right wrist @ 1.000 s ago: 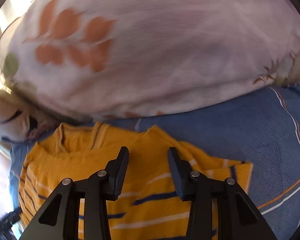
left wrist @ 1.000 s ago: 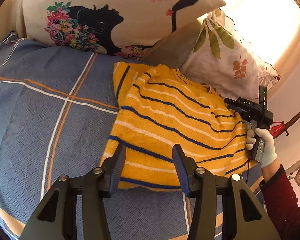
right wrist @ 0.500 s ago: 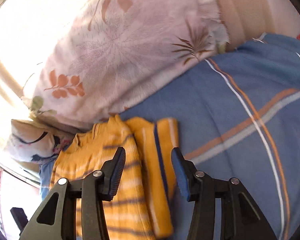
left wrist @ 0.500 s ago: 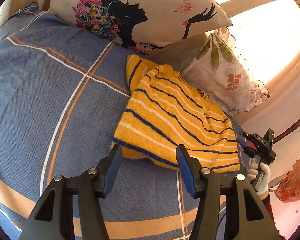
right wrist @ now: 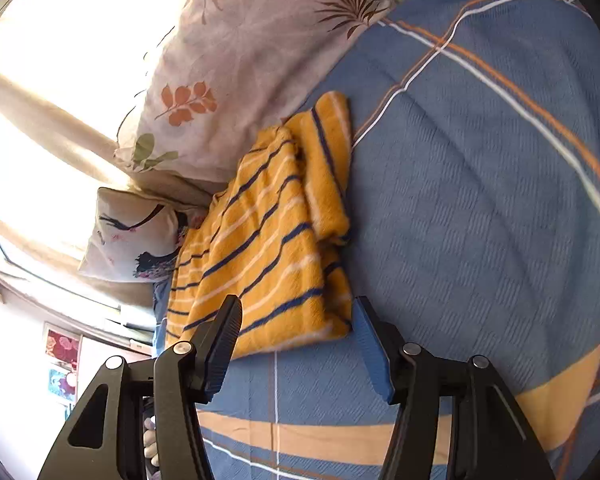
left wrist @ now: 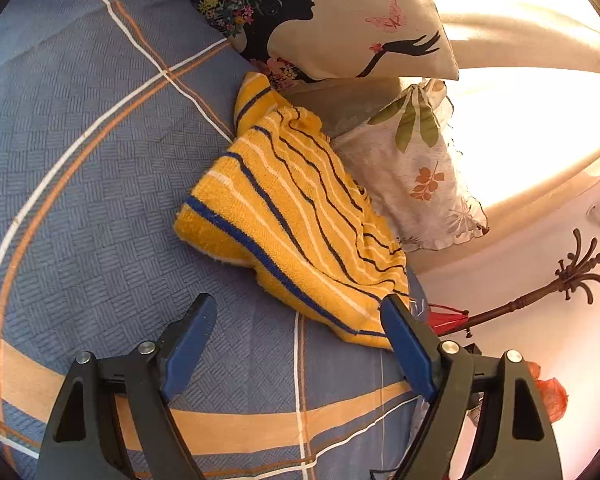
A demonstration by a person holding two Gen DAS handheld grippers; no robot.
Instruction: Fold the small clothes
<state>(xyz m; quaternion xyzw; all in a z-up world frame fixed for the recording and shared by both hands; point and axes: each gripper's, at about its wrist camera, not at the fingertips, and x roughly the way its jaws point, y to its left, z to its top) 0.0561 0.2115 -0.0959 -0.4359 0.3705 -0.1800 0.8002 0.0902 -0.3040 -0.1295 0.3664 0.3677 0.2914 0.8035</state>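
Left wrist view is showing the bed as the largest surface, its blue checked cover running under everything. Two pillows are leaning at the head of it: the silhouette pillow and the leaf-print pillow. The yellow striped sweater is lying on the cover, partly folded, with its upper end pressing against both pillows and one sleeve or side panel doubled over along the edge.

The left tool is hovering just short of the hem, jaws standing wide apart and gripping nothing; its right finger is overlapping the hem corner in the picture, though whether it is touching is not clear. The right tool is likewise gaping wide and empty, sitting near the bottom edge of the garment.

Risks, in my judgement:
- The fabric is looking thick and loose, so a tool closing on the hem is likely to be catching only the top layer, letting the fold beneath slide open.
- The cover is soft and textured; a low approach is risking a pinch of bedding along with the sweater.
- The collar end is crowding the pillows, so a fold carried upward is liable to be riding up onto them and landing crooked.
- The hem is lying uneven, with one corner trailing toward the bed's side, which is inviting a skewed fold.
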